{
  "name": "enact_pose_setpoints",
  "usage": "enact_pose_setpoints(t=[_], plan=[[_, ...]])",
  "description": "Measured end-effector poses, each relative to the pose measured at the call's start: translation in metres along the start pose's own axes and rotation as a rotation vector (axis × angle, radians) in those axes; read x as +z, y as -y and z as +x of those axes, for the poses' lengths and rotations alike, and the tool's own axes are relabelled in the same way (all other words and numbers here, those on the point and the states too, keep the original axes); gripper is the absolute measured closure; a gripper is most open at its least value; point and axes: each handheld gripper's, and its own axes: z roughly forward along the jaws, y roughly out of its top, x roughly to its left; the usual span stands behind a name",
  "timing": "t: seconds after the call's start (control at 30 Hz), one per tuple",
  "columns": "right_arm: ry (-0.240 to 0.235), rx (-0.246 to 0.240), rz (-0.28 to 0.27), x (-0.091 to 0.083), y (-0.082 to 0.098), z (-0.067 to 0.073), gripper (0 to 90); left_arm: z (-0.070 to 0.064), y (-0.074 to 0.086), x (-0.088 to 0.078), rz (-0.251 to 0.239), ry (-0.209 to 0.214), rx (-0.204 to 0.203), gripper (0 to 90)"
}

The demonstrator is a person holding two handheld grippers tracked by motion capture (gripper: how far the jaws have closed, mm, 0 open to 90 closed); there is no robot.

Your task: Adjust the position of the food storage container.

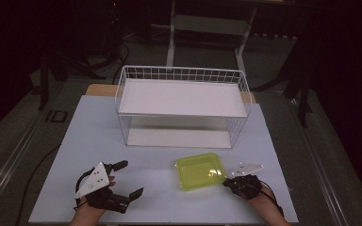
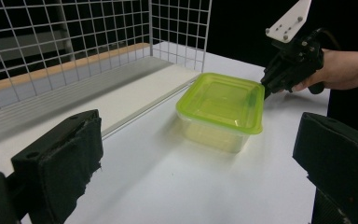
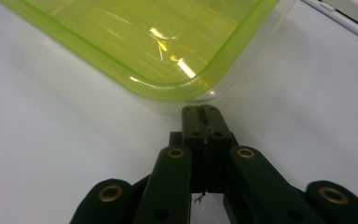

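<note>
A clear plastic box with a lime-green lid [image 1: 200, 170] [image 2: 221, 100] [image 3: 144, 42] sits on the white table, in front of the wire rack. My right gripper [image 1: 226, 181] [image 2: 265, 91] [image 3: 203, 112] is shut with nothing between its jaws. Its tips point at the box's near right corner, just under the lid's rim; I cannot tell whether they touch it. My left gripper [image 1: 131, 178] [image 2: 198, 163] rests at the table's near left, open wide and empty, facing the box from a distance.
A white wire rack [image 1: 181, 75] [image 2: 74, 42] with an upper shelf board and a lower board stands at the back centre of the table [image 1: 89, 136]. Dark floor and stand legs lie beyond it.
</note>
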Motion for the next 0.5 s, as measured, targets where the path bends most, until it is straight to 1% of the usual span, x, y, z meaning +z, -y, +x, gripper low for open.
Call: enact_pose_setpoints(t=[0.07, 0.13, 0.2, 0.23, 0.27, 0.33, 0.47, 0.5], plan=[[-0.015, -0.008, -0.006, 0.000, -0.001, 0.002, 90.0, 0.000, 0.000, 0.000, 0.001, 0.000, 0.000, 2.2], [-0.010, -0.015, -0.003, 0.000, -0.001, 0.003, 90.0, 0.000, 0.000, 0.000, -0.001, 0.001, -0.002, 2.2], [0.006, -0.009, -0.011, -0.001, -0.003, 0.000, 90.0, 0.000, 0.000, 0.000, -0.002, 0.000, -0.001, 2.2], [0.030, -0.011, -0.012, -0.002, -0.005, -0.004, 90.0, 0.000, 0.000, 0.000, -0.001, 0.001, -0.002, 2.2], [0.030, -0.011, -0.012, -0.002, -0.005, -0.004, 90.0, 0.000, 0.000, 0.000, -0.001, 0.001, -0.002, 2.2], [0.015, 0.015, -0.029, -0.001, -0.010, -0.010, 90.0, 0.000, 0.000, 0.000, 0.000, 0.001, -0.003, 2.2], [0.001, 0.003, -0.030, 0.001, -0.013, -0.007, 90.0, -0.001, 0.000, 0.000, 0.003, 0.002, 0.001, 2.2], [-0.010, -0.003, -0.028, 0.002, -0.014, -0.003, 90.0, 0.000, 0.000, 0.000, 0.002, 0.002, -0.003, 2.2]])
